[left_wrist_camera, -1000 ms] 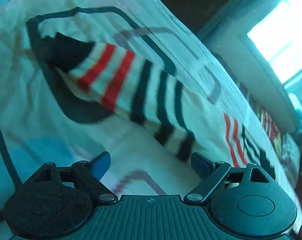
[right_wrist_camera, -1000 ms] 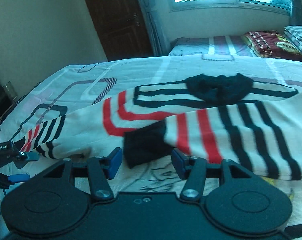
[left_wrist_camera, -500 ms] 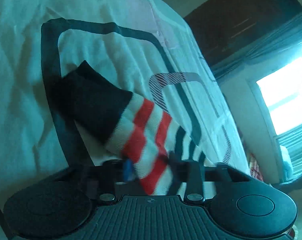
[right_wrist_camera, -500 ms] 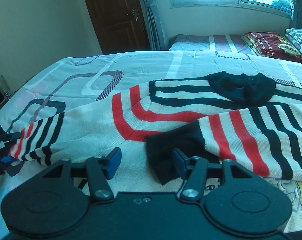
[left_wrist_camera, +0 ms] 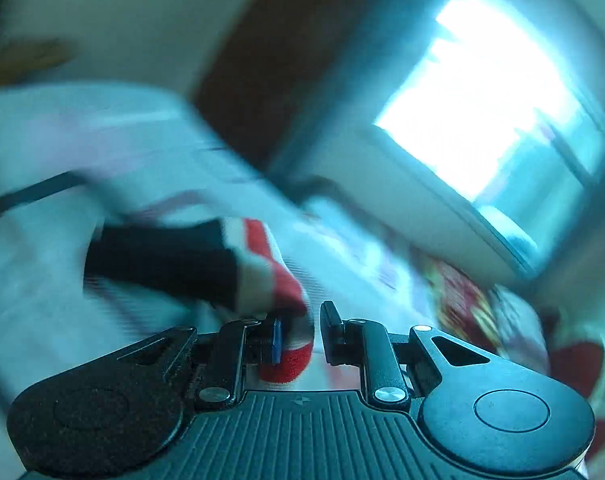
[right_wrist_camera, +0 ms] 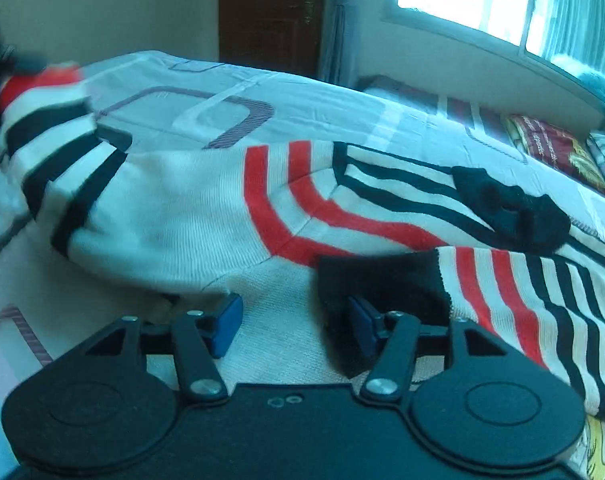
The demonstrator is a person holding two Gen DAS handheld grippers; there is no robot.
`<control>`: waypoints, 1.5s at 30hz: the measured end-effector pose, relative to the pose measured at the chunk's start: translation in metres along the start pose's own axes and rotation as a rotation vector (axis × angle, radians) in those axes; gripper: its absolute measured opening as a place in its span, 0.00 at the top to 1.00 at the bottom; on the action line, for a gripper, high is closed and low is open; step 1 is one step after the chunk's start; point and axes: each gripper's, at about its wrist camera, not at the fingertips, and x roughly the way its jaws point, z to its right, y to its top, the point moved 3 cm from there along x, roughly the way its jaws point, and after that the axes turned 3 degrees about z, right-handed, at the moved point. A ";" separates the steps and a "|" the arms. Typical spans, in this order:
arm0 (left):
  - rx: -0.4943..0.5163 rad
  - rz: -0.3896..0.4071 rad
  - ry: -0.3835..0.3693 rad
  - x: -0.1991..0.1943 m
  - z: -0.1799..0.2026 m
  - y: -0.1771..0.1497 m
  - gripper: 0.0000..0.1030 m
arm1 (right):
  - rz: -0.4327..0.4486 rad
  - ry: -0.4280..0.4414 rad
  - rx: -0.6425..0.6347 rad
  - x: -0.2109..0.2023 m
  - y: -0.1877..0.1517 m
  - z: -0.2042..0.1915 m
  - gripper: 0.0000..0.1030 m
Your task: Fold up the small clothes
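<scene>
left gripper [left_wrist_camera: 298, 334] jaws pinching the black-cuffed sleeve [left_wrist_camera: 206, 268] of the cream knitted sweater with red and black stripes [right_wrist_camera: 206, 216], lifted off the patterned bedsheet [right_wrist_camera: 310, 100]; right gripper [right_wrist_camera: 292, 326] jaws spread beside the other black cuff [right_wrist_camera: 382, 280].

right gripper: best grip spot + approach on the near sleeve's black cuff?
Take the black cuff at its free near end, where it lies flat on the sweater body. The right gripper is open, and only its right finger touches the cuff. Shifting right would probably centre the cuff; then come in low from the near side. The left gripper already pinches the other sleeve.
</scene>
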 end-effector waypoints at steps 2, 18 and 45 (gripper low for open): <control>0.096 -0.039 -0.092 0.015 0.049 -0.012 0.81 | 0.067 0.004 0.102 -0.023 0.007 0.022 0.48; 0.472 -0.412 -0.293 0.053 0.224 -0.169 0.81 | 0.097 -0.150 0.424 -0.112 -0.038 0.200 0.43; 0.227 -0.271 0.095 0.076 0.062 -0.089 0.33 | 0.267 -0.151 0.449 -0.095 0.012 0.200 0.93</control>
